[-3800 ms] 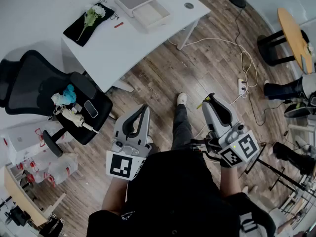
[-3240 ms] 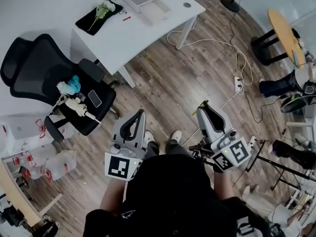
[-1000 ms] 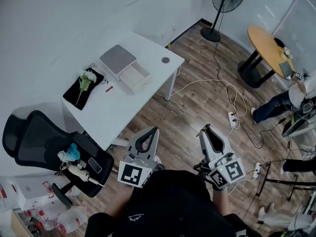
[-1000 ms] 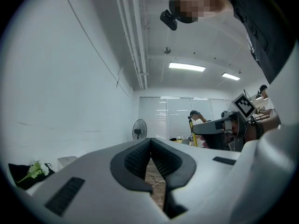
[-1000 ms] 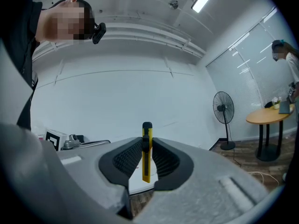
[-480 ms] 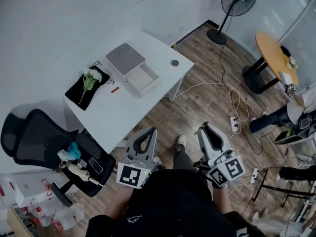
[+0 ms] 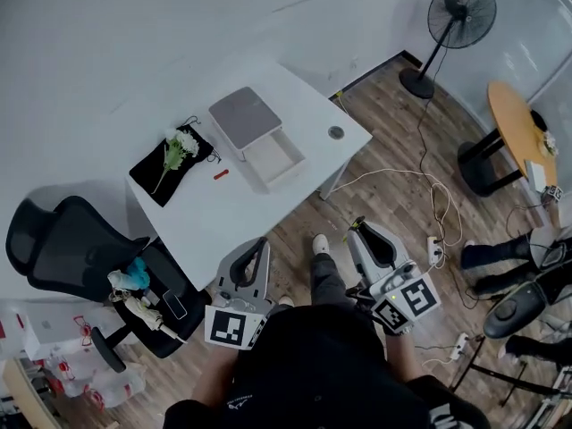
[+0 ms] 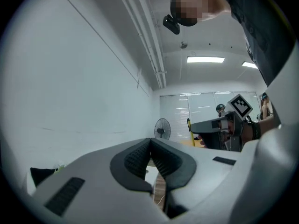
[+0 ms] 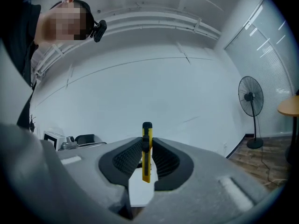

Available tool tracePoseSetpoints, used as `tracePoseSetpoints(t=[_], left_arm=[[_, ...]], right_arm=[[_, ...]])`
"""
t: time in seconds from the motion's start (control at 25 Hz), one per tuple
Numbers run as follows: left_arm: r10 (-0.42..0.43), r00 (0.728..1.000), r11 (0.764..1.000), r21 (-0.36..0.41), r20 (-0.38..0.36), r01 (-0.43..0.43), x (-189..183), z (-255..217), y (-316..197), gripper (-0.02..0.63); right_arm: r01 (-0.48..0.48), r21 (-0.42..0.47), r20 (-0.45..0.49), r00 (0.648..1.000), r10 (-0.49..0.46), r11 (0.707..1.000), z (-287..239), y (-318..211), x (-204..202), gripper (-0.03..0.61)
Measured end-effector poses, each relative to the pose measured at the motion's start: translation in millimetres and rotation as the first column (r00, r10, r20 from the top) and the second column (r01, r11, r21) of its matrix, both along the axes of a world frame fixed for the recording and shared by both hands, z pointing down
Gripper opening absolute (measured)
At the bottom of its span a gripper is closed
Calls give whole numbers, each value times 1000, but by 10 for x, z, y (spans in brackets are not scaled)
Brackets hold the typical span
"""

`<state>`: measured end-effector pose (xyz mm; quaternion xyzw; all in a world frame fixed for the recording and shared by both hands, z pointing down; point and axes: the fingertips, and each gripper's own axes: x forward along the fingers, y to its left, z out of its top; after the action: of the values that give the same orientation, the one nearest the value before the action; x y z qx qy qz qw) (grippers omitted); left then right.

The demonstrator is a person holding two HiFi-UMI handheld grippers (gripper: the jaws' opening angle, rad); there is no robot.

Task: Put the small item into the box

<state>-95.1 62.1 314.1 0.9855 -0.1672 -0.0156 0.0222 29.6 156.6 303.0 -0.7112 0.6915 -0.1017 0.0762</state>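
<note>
– Now, operator, what is the state of the 2 grippers?

– Recorded from my console as follows. Right gripper (image 9: 146, 149): jaws pressed onto a yellow cutter (image 9: 146, 155). It stands upright between the pads (image 9: 125, 158), with its black-capped end rising above them. Left gripper (image 8: 150, 144): jaws pressed together at the tips, nothing between them. In the head view both are held low in front of the person. The left gripper (image 7: 259, 244) is at lower centre and the right gripper (image 7: 358, 228) is to its right. Both are over the wooden floor (image 7: 384, 114), with their marker cubes toward the camera.

– Where is the box?

– The box (image 7: 275, 155) sits open on the white table (image 7: 223, 213), at upper centre of the frame. Its grey lid (image 7: 243, 116) touches the tray on the upper-left side. I can see the tray's pale inside. Cutter and box are well apart, and the table's near edge lies between the grippers and the box.

– What else is on that table?

– 1 black cloth (image 7: 143, 170) lies left of the box, with a white flower (image 7: 181, 141) on it. 1 small red piece (image 7: 221, 174) lies between cloth and box. 1 round grey disc (image 7: 336, 132) sits near the table's right corner.

– And the surroundings?

– A black chair (image 7: 54, 239) stands at the left edge, with oddments piled on its seat. A standing fan (image 7: 460, 12) is at upper right and a round wooden table (image 7: 514, 123) at the right edge. A white power strip (image 7: 437, 250) lies on the floor at centre right.
</note>
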Motion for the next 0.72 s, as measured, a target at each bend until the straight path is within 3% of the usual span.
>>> tracePoseSetpoints(t=[0.4, 0.72], left_arm=[[-142, 990, 990, 2, 26, 142, 698, -36, -521, 5], [-316, 948, 948, -14, 36, 317, 1047, -94, -832, 5]], right_arm=[[149, 21, 22, 989, -149, 989, -58, -787, 864, 71], [301, 32, 39, 952, -302, 953, -103, -1328, 1365, 71]])
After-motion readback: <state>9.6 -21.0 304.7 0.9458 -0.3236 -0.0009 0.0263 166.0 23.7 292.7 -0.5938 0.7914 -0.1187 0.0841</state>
